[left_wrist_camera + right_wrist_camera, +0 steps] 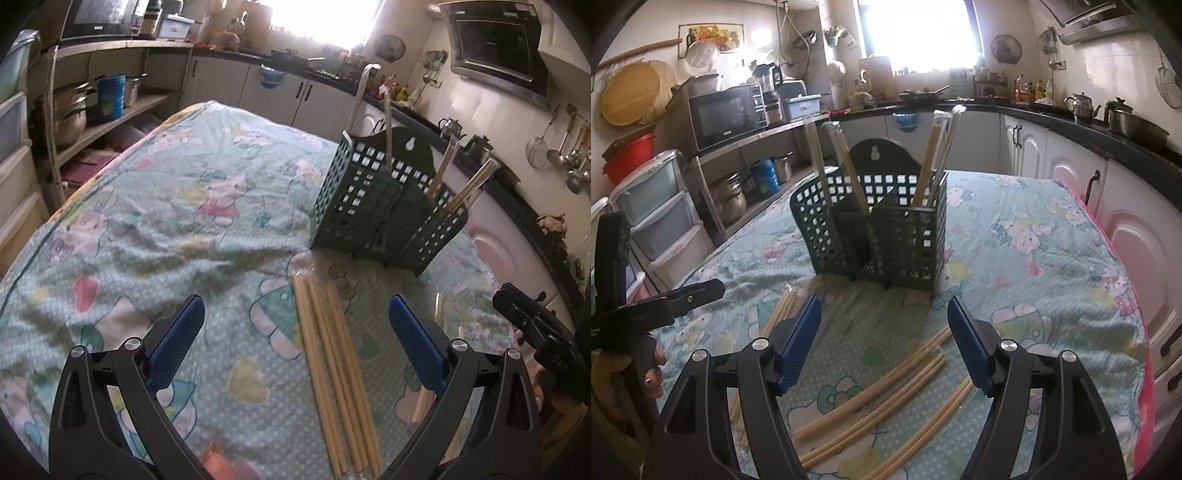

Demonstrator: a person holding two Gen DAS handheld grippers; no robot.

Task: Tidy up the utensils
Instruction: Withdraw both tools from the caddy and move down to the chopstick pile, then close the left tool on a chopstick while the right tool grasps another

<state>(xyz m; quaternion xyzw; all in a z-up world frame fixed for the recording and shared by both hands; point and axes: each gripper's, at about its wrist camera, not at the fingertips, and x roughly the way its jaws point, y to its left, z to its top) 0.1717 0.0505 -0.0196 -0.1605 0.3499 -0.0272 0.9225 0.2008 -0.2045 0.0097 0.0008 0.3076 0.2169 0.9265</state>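
A dark green perforated utensil holder [384,210] [875,229] stands on the patterned tablecloth, with wrapped chopstick packs [942,155] upright in its compartments. A clear-wrapped pack of wooden chopsticks [332,369] lies on the cloth between the blue pads of my left gripper [295,314], which is open just above it. More wrapped chopstick packs [886,391] lie below my right gripper [882,314], open and empty, with another pack [783,306] at its left pad. The left gripper's black frame [665,299] and a hand show at the left of the right wrist view.
The table's right edge [1137,332] borders white cabinets and a dark counter with kettles [1082,105]. A shelf with a microwave [724,114], pots and plastic drawers [661,210] stands left. The right gripper's frame [535,325] sits at the right of the left wrist view.
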